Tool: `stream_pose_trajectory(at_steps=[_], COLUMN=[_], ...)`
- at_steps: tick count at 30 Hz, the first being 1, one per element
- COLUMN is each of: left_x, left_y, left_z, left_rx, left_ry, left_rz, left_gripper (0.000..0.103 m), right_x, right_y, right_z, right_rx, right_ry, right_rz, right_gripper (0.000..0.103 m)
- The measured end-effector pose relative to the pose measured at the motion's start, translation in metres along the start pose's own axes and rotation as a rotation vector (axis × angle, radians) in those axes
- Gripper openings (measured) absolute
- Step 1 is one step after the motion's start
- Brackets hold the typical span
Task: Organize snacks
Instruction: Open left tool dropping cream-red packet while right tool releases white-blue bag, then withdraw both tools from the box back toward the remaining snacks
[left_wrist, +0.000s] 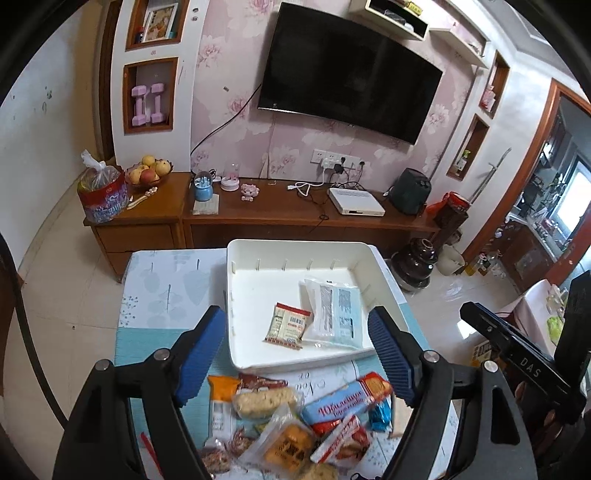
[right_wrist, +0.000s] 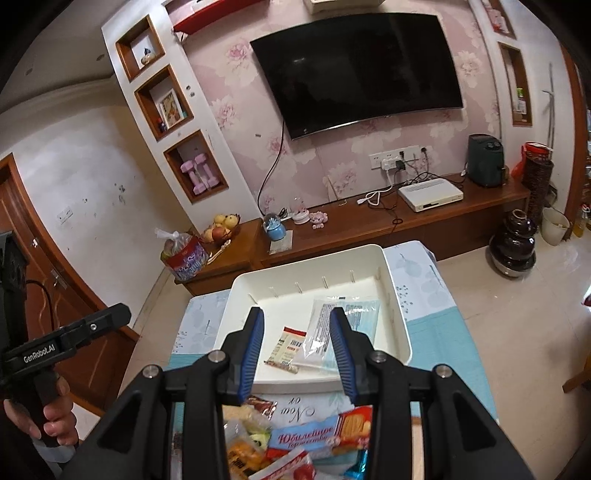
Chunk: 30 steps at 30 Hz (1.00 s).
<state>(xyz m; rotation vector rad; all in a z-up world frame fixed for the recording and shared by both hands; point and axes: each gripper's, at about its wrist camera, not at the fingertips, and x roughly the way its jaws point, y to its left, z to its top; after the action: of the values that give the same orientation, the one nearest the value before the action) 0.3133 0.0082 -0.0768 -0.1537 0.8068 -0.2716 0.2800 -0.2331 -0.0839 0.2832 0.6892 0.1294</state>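
White tray (left_wrist: 258, 273) sits at far end of the surface (left_wrist: 159, 295), abt 12 o'clock from both grippers. Inside it: small beige/red snack pack (left_wrist: 288, 325) and, just beside it at 3 o'clock, a clear/light-blue flat packet (left_wrist: 338, 314), edges overlapping a bit. Rest of tray floor bare.

Snack pile (left_wrist: 288, 424) lies loose on surface at 6 o'clock of tray, near edge: blue/red biscuit pack (right_wrist: 325, 435) w/ Cyrillic text, orange cake pack (left_wrist: 290, 446), rice-bar pack (left_wrist: 266, 402), red/white wrapper (left_wrist: 343, 439), others jumbled, touching each other.

Left gripper (left_wrist: 297, 354) above pile, fingers (left_wrist: 199, 362) wide apart, nothing btwn them. Right gripper (right_wrist: 297, 350) also over pile/tray near edge, fingers (right_wrist: 341, 350) narrower gap, not touching anything, no item held. A hand (right_wrist: 55, 421) grips the left gripper's handle at 8 o'clock in right wrist view.

Beyond: wood TV cabinet (left_wrist: 295, 214) w/ fruit bowl (left_wrist: 147, 171), white box (left_wrist: 356, 201); TV (left_wrist: 347, 70) on wall at 12 o'clock.
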Motion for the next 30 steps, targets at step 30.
stream_pose_trajectory(at_steps=[30], left_x=[-0.031], left_y=[0.009], left_z=[-0.116], left_rx=[0.018], left_ry=[0.233], left_rz=[-0.084], left_gripper=[0.08], right_x=[-0.076], right_y=[-0.009], right_z=[-0.115], right_rx=[0.111], right_ry=[0.173], right_rz=[-0.261], right_gripper=[0.051])
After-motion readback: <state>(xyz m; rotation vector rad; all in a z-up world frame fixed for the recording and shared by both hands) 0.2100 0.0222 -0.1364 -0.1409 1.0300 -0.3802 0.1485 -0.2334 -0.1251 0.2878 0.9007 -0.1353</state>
